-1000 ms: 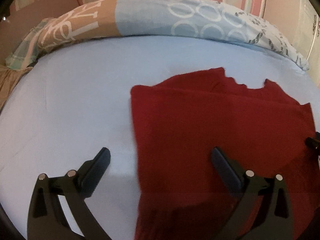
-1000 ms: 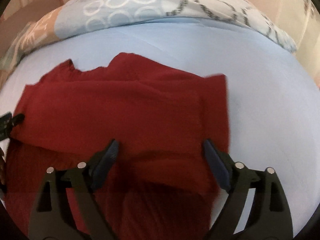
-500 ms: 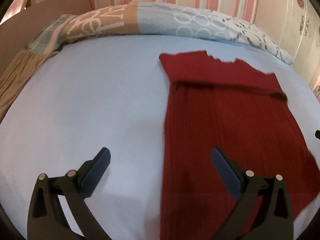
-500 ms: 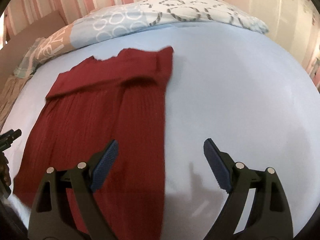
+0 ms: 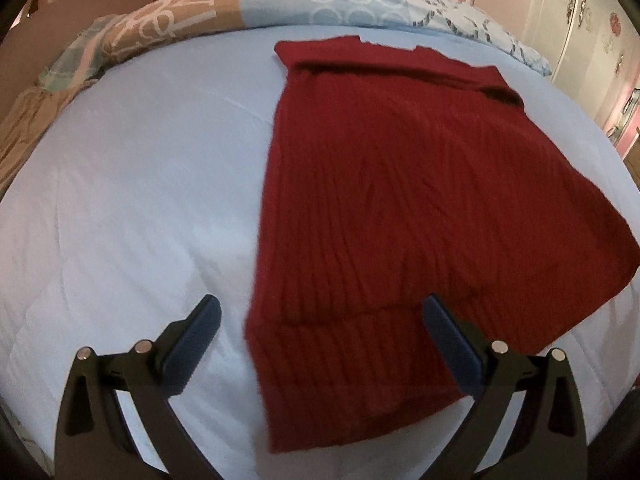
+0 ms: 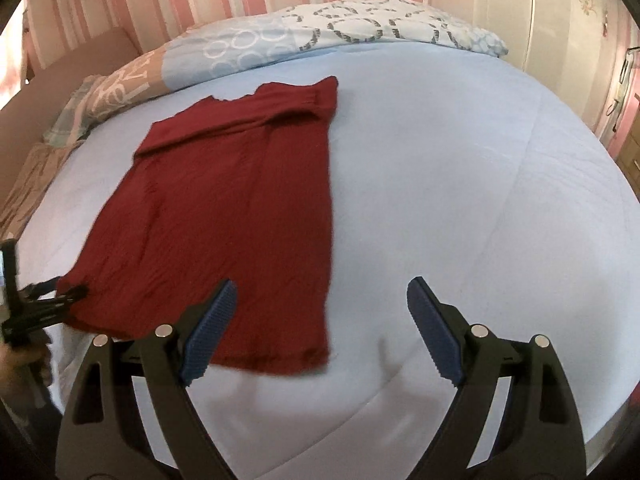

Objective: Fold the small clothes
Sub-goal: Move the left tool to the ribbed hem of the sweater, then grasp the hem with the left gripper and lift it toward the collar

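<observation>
A dark red ribbed knit garment (image 5: 384,200) lies flat on the light blue bed sheet (image 5: 128,208), its top part folded down near the pillows. It also shows in the right wrist view (image 6: 236,216). My left gripper (image 5: 320,320) is open and empty, raised over the garment's near left corner. My right gripper (image 6: 320,304) is open and empty, raised over the garment's near right corner and the bare sheet (image 6: 460,184). The left gripper's tips (image 6: 48,292) show at the garment's near left corner in the right wrist view.
Patterned pillows (image 5: 360,4) lie along the head of the bed, also in the right wrist view (image 6: 360,28). A brown patterned cloth (image 5: 28,120) lies at the left side. A white wardrobe (image 5: 592,28) stands to the right.
Both grippers have pulled back toward the foot of the bed and away from the garment. The garment, bunched under the grippers a second ago, now lies spread flat and long.
</observation>
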The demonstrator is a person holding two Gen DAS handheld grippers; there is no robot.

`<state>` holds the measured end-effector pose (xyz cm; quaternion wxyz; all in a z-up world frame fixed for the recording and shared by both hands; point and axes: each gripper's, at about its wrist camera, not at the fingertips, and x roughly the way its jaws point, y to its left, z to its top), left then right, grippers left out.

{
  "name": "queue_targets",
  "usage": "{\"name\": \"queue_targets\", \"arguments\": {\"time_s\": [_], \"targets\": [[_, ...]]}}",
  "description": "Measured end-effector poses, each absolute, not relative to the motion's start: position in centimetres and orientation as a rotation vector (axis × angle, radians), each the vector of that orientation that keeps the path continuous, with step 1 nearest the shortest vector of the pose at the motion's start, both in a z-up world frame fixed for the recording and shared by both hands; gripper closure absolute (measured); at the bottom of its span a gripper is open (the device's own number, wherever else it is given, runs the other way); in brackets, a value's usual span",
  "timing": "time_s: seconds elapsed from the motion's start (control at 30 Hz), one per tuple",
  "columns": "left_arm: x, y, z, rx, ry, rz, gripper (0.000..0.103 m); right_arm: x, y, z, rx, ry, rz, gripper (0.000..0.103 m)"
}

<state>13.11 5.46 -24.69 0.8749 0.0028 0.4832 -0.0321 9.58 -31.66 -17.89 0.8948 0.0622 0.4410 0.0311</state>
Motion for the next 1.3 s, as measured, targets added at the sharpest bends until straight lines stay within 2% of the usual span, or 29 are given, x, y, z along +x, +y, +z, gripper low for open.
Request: {"name": "queue_targets", "arguments": {"time_s": [0.27,0.73,0.9,0.97,1.07,1.13,1.23,1.3], "targets": [[12.2,5.6,-26.3,0.068,1.04,-0.007,0.001,7.5,-29.8,-17.4,0.095,0.92,0.079,0.015],[10.1,8.3,-26.6,0.0,1.065,0.021,0.001,8.4,-29.3,-19.5,0.1,0.962,0.07,0.013],[10.0,7.9,-26.4,-0.01,1.063,0.023,0.003,9.7,-29.4,-20.9,0.128,0.988,0.06,0.021],[9.6,7.9,-26.2,-0.02,1.049,0.008,0.008,10.2,-29.4,-21.4,0.139,0.997,0.057,0.021],[9.3,7.7,-25.6,-0.032,1.03,-0.024,0.023,10.6,-29.6,-21.9,0.145,1.003,0.056,0.021],[9.2,7.6,-25.1,-0.061,1.021,-0.049,0.042,10.7,-29.9,-22.3,0.153,1.008,0.052,0.021],[9.5,7.6,-24.5,-0.111,1.023,-0.066,0.063,10.9,-30.6,-23.0,0.185,1.022,0.042,0.021],[9.6,7.6,-24.5,-0.148,1.035,-0.074,0.068,11.0,-30.8,-23.5,0.201,1.032,0.041,0.021]]}}
